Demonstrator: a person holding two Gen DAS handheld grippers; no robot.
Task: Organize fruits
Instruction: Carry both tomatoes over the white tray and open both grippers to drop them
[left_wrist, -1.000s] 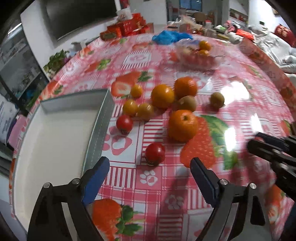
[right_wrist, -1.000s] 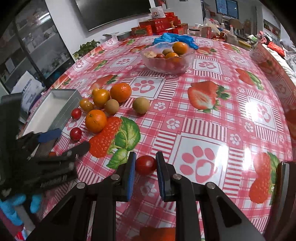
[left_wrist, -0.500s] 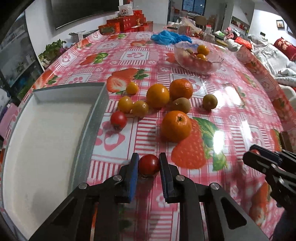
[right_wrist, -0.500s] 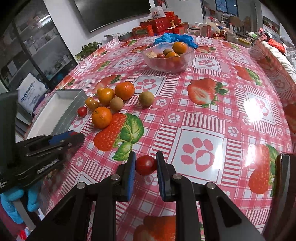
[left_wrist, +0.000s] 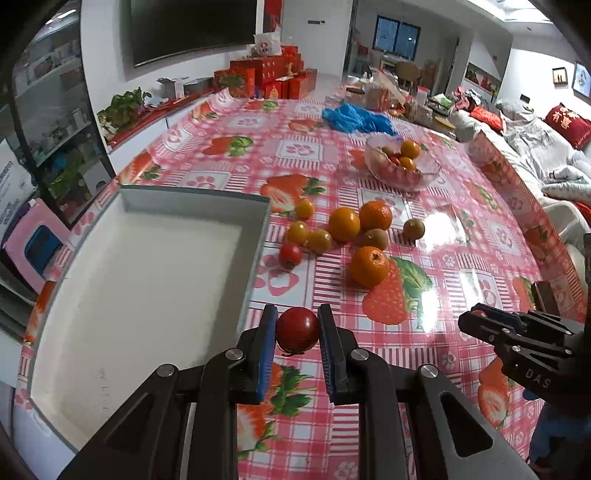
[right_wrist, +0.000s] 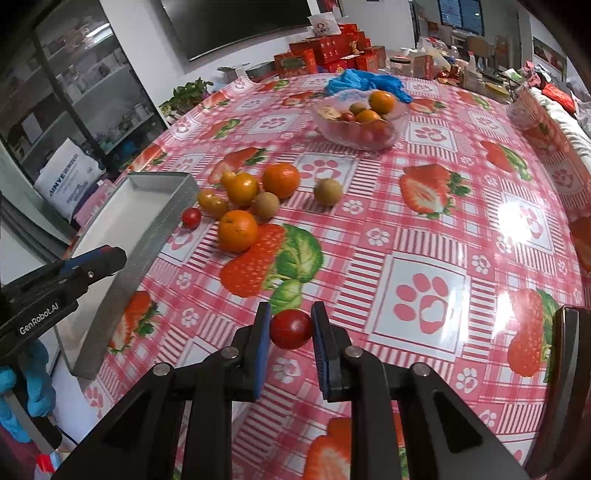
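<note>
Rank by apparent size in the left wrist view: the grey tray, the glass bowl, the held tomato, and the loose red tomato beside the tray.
1. Grey tray
2. Glass bowl
3. Held tomato, though nearness to the camera inflates it
4. Loose red tomato

A glossy plastic-looking tablecloth (left_wrist: 461, 236) covers the surface and throws back white glare at the right of the frame. The tray (left_wrist: 255, 258) at left has dull grey metal-like walls and a matt white floor. The bowl (left_wrist: 424, 177) is clear like glass. The tomato (left_wrist: 297, 328) has smooth, shiny skin. The left tool (left_wrist: 297, 350) is matt black plastic with ribbed blue pads (left_wrist: 267, 354).
</note>
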